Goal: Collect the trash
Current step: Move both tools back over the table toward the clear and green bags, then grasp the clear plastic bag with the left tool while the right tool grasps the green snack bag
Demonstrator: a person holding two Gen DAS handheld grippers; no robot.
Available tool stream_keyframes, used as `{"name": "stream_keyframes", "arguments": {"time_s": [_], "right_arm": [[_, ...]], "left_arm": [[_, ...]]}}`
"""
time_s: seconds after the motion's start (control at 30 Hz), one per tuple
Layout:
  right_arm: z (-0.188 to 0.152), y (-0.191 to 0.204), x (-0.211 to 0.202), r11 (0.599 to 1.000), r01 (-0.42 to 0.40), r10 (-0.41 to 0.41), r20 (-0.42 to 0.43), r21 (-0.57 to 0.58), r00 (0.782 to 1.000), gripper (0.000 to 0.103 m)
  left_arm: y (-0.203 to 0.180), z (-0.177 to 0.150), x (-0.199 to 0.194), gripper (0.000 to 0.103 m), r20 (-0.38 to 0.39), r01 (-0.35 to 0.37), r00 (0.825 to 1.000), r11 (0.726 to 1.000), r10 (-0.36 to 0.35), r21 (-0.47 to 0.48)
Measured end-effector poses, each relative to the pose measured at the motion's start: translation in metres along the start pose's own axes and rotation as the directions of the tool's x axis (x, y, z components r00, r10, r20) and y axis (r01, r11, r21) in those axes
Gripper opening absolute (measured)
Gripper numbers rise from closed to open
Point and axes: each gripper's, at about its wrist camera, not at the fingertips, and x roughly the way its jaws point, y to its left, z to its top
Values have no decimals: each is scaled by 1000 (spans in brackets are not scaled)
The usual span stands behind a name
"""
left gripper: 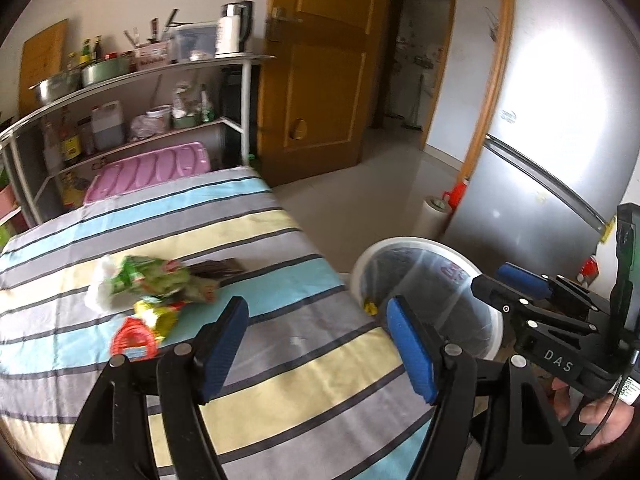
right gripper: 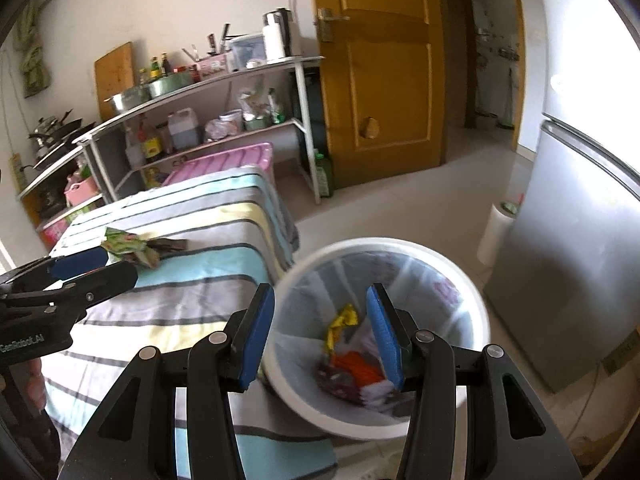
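Both grippers are spread apart and empty, the left gripper (left gripper: 316, 350) above the striped table (left gripper: 260, 264) whose far edge carries the wrappers (left gripper: 156, 284), the right gripper (right gripper: 320, 336) above the lined bin (right gripper: 476, 304) beside the table.

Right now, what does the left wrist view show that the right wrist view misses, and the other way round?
Left wrist only: the red wrapper and yellow wrapper lying on the striped cloth near the green wrappers.

Right wrist only: the inside of the white bin, with a yellow wrapper and orange trash already in it.

Both: the green wrappers, cloth, bin, metal shelf and wooden door. The left gripper and right gripper are both open and empty.
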Motion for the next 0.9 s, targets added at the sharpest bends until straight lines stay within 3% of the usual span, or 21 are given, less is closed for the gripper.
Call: {"name": "stream_keyframes", "arguments": {"time_s": [0.5, 0.9], "right_arm": [[10, 74, 23, 987, -120, 119, -19, -107, 993, 49], [31, 127, 62, 945, -259, 243, -101, -200, 965, 49]], "left_arm": [[83, -11, -28, 75, 20, -110, 993, 988, 113, -111], [164, -14, -34, 81, -7, -199, 979, 960, 202, -199]]}}
